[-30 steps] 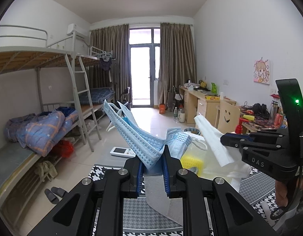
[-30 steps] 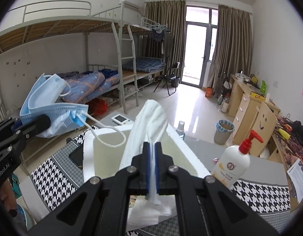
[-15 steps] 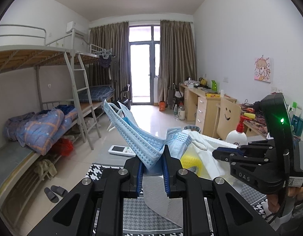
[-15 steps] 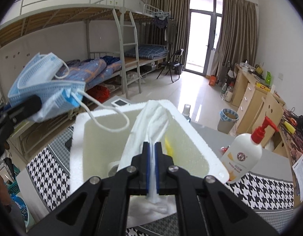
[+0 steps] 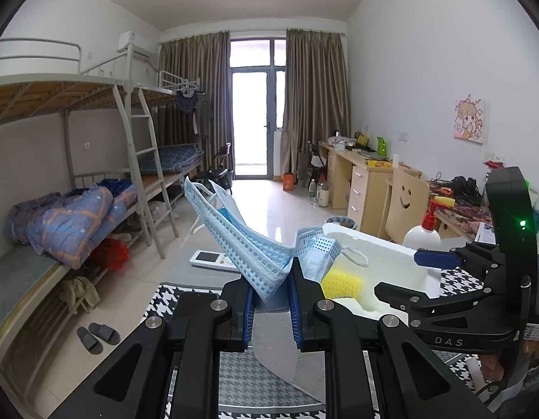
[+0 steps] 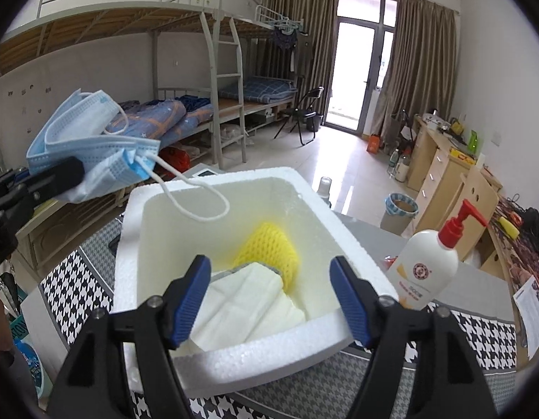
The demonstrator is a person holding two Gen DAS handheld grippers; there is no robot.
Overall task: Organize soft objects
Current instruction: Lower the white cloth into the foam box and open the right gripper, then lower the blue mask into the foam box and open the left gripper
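My left gripper (image 5: 271, 300) is shut on a bundle of blue face masks (image 5: 255, 248). In the right wrist view the masks (image 6: 91, 146) hang at the upper left, one white ear loop (image 6: 199, 206) drooping over the white foam box (image 6: 304, 192). My right gripper (image 6: 271, 296) hovers over the box's near rim, its jaws opening with nothing pressed between them. Below it a folded white cloth (image 6: 245, 307) lies in the box beside a yellow sponge (image 6: 269, 248). From the left wrist view the right gripper (image 5: 405, 272) shows at the right, above the box (image 5: 384, 255).
A white lotion bottle with a red pump (image 6: 430, 262) stands right of the box on the houndstooth tablecloth (image 6: 479, 331). Bunk beds (image 5: 77, 209) line the left wall and desks (image 5: 367, 178) the right. A bin (image 6: 400, 209) and a scale (image 5: 213, 260) sit on the floor.
The right gripper went from shut on the white cloth to open; the cloth dropped into the foam box beside the sponge. The left gripper keeps hold of the masks, unmoved.
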